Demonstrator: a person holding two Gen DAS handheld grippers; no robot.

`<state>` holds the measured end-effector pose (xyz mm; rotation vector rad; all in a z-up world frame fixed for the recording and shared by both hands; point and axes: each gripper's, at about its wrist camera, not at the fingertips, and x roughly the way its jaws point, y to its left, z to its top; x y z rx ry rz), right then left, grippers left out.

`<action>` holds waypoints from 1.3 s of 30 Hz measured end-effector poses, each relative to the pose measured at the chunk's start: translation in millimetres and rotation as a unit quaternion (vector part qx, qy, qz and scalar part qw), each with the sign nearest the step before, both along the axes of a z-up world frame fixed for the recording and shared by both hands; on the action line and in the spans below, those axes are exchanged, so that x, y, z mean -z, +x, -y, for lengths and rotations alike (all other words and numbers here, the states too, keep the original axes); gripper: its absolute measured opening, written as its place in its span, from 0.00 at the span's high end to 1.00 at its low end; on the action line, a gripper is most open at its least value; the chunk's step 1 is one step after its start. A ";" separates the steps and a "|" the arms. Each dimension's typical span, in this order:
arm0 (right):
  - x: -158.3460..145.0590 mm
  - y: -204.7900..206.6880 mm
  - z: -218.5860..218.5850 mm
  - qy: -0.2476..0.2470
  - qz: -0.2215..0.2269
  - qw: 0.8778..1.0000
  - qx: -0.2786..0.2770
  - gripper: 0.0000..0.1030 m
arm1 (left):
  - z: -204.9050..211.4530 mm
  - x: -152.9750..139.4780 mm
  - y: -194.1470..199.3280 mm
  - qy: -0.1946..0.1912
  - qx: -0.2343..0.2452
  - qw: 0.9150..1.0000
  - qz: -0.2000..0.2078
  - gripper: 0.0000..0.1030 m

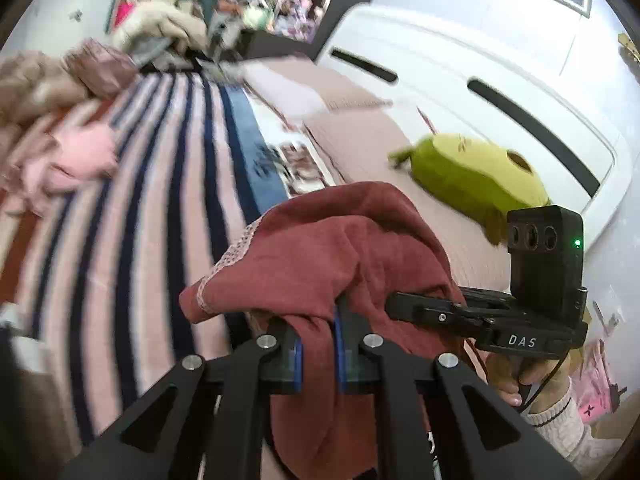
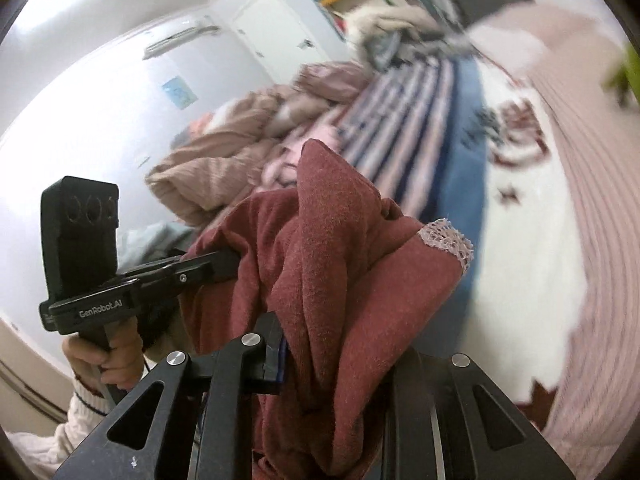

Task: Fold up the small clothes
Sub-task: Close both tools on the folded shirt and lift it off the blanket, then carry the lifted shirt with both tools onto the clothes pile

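We see the left claw [image 1: 319, 344] clenched on a dark red garment [image 1: 320, 248], cloth pinched between its blue pads [image 1: 339, 344]. The right claw [image 2: 332, 360] grips the same garment [image 2: 340, 280], fabric draped over its fingers. The garment hangs bunched between both claws, lifted above the striped bed cover [image 1: 152, 184]. Its lace trim [image 2: 448, 240] shows at one corner. A green plush [image 1: 476, 176] lies farther up the bed.

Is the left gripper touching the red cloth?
Touching. The left wrist view shows the left gripper with its blue pads pinching the red cloth.
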<state>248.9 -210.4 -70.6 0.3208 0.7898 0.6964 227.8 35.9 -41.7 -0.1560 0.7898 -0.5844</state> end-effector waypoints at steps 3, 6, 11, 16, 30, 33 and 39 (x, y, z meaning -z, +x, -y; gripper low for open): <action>-30.8 -4.4 -27.7 0.001 0.030 0.999 -0.022 0.84 | -26.0 -42.2 -21.7 0.015 -0.026 0.999 0.043 0.91; -69.7 -8.5 -63.5 0.009 0.065 0.996 -0.054 0.84 | -59.3 -84.0 -44.0 0.023 -0.058 0.995 0.074 0.91; -133.0 -18.5 -136.1 0.026 0.116 0.986 -0.118 0.84 | -120.2 -149.3 -82.7 0.055 -0.117 0.984 0.122 0.91; -177.1 -30.7 -214.1 0.040 0.142 0.974 -0.174 0.84 | -181.4 -194.8 -118.7 0.097 -0.168 0.970 0.149 0.91; -191.4 -54.3 -376.1 0.048 0.129 0.956 -0.258 0.84 | -317.9 -221.7 -145.9 0.169 -0.227 0.954 0.094 0.91; -164.2 -32.7 -406.2 0.024 0.091 0.962 -0.257 0.84 | -343.2 -191.2 -118.9 0.172 -0.222 0.958 0.058 0.91; -99.6 12.0 -435.2 -0.016 0.017 0.967 -0.255 0.84 | -379.2 -116.2 -69.6 0.139 -0.210 0.968 -0.006 0.90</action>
